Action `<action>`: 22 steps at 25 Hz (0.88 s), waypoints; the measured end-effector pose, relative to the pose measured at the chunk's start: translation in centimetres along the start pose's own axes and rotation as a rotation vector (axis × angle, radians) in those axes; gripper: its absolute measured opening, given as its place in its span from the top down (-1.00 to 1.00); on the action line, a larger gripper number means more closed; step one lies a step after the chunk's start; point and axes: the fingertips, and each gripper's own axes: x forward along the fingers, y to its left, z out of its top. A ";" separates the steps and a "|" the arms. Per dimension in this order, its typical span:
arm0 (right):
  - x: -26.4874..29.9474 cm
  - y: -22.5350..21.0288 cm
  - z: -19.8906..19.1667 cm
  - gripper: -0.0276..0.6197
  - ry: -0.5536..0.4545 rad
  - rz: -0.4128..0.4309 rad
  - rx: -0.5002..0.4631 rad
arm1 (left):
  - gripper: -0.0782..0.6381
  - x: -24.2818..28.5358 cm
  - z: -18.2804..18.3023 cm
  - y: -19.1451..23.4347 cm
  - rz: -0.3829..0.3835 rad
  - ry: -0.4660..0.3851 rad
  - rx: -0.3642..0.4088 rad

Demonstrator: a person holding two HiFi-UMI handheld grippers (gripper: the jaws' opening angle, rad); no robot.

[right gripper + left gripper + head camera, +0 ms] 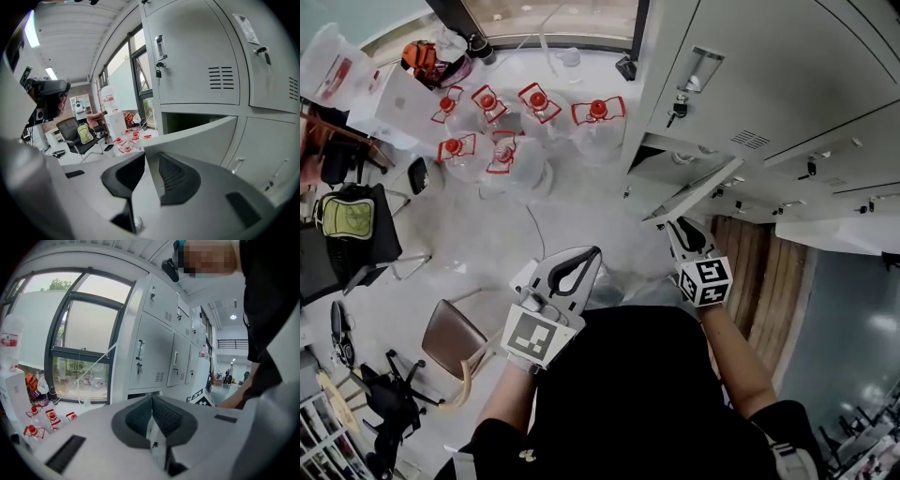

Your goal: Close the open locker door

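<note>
The right gripper (pixel 150 161) pinches the free edge of the half-open locker door (pixel 199 136), while the left gripper (pixel 152 401), pressed together, hangs well apart.

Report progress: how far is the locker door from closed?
Done: right gripper is clamped on the free edge of the pale grey metal locker door. In hand: door stands ajar, dark compartment exposed. Remaining: swing it shut. Left gripper idle, jaws together.
</note>
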 end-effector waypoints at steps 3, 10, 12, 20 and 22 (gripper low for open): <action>1.7 0.3 0.9 0.57 -0.006 -0.015 0.008 | 0.72 -0.3 -0.5 0.8 -0.016 0.013 -0.003; 4.8 0.0 2.4 0.57 -0.007 0.001 0.010 | 0.72 -0.6 -0.9 3.0 0.038 0.035 -0.023; 5.6 -0.5 2.7 0.57 -0.003 0.015 0.002 | 0.72 -0.5 -0.8 3.6 0.067 0.036 -0.029; 9.0 -2.2 3.7 0.60 0.025 0.108 -0.032 | 0.72 1.6 -0.8 4.6 0.178 0.034 -0.036; 10.0 -2.4 4.1 0.60 0.035 0.138 -0.049 | 0.72 2.2 -0.7 5.0 0.211 0.034 -0.054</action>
